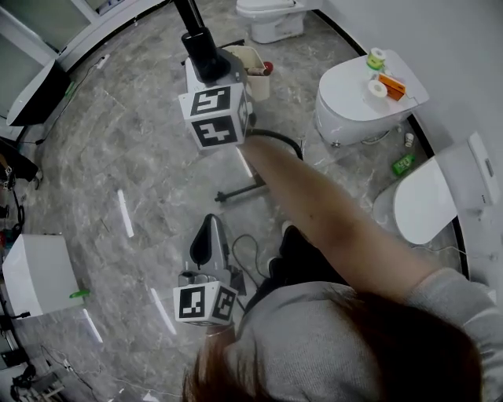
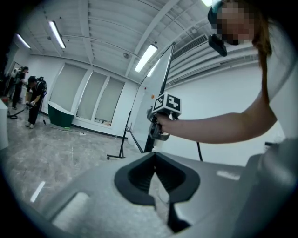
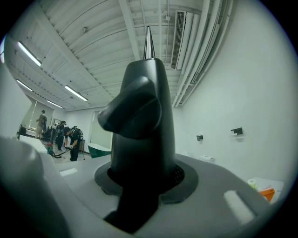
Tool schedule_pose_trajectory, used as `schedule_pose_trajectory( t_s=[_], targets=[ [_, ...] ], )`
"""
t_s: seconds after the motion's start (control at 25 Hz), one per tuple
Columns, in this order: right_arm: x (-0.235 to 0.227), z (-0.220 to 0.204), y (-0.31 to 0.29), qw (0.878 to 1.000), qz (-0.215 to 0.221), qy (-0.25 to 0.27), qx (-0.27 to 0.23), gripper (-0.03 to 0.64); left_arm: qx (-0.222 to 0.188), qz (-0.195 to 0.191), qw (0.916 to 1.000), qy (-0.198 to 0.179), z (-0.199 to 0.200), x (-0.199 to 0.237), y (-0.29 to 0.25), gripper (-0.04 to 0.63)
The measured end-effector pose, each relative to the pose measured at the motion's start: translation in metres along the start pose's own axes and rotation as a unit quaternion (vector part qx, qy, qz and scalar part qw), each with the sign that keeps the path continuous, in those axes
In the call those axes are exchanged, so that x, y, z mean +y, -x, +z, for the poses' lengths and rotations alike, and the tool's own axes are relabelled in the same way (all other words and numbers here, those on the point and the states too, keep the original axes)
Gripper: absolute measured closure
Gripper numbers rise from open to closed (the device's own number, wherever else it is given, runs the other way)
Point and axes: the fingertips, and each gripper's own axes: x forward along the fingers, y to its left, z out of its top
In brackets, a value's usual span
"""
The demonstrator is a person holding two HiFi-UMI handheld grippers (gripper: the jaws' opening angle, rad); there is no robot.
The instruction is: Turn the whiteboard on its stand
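The whiteboard (image 2: pixel 156 76) stands on its wheeled black stand (image 2: pixel 122 142), seen almost edge-on in the left gripper view. My right gripper (image 2: pixel 158 129) is raised on an outstretched arm and shut on the board's black frame edge. From the head view the right gripper (image 1: pixel 203 49) holds that dark frame bar (image 1: pixel 187 12), with the stand's foot (image 1: pixel 240 191) on the floor below. In the right gripper view its black jaws (image 3: pixel 145 74) hug the edge, which rises as a thin spike (image 3: pixel 148 39). My left gripper (image 1: pixel 208 235) hangs low, away from the board, shut (image 2: pixel 155 160) on nothing.
Toilets (image 1: pixel 369 94) line the right wall, another (image 1: pixel 271 20) stands at the top, and a small bin (image 1: pixel 255 74) sits near the stand. A white box (image 1: pixel 39 271) is at the left. People (image 2: pixel 32 100) work far off by a green tub (image 2: pixel 60 116).
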Motion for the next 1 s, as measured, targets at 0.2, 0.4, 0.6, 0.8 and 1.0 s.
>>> schedule_pose_trajectory(
  t_s=[0.2,0.4,0.6,0.8,1.0],
  targets=[
    [0.002,0.001,0.021,1.0,-0.004,0.003,0.002,0.485,-0.001,-0.019,0.9998,-0.007,0.001,-0.008,0.017,0.595],
    [0.001,0.0,0.04,1.0,-0.007,0.001,0.001,0.488,0.001,-0.028,0.9996,-0.007,-0.008,-0.016,0.037,0.595],
    [0.001,0.002,0.057,1.0,-0.008,0.0,0.001,0.488,0.005,-0.033,0.9995,-0.002,-0.015,-0.021,0.052,0.595],
    [0.002,0.003,0.077,1.0,-0.001,0.0,-0.004,0.483,0.004,-0.038,0.9992,-0.009,-0.022,-0.04,0.064,0.595],
    [0.005,0.003,0.098,1.0,-0.002,0.0,0.0,0.479,-0.01,-0.016,0.9997,-0.015,-0.016,-0.051,0.077,0.595]
  ],
)
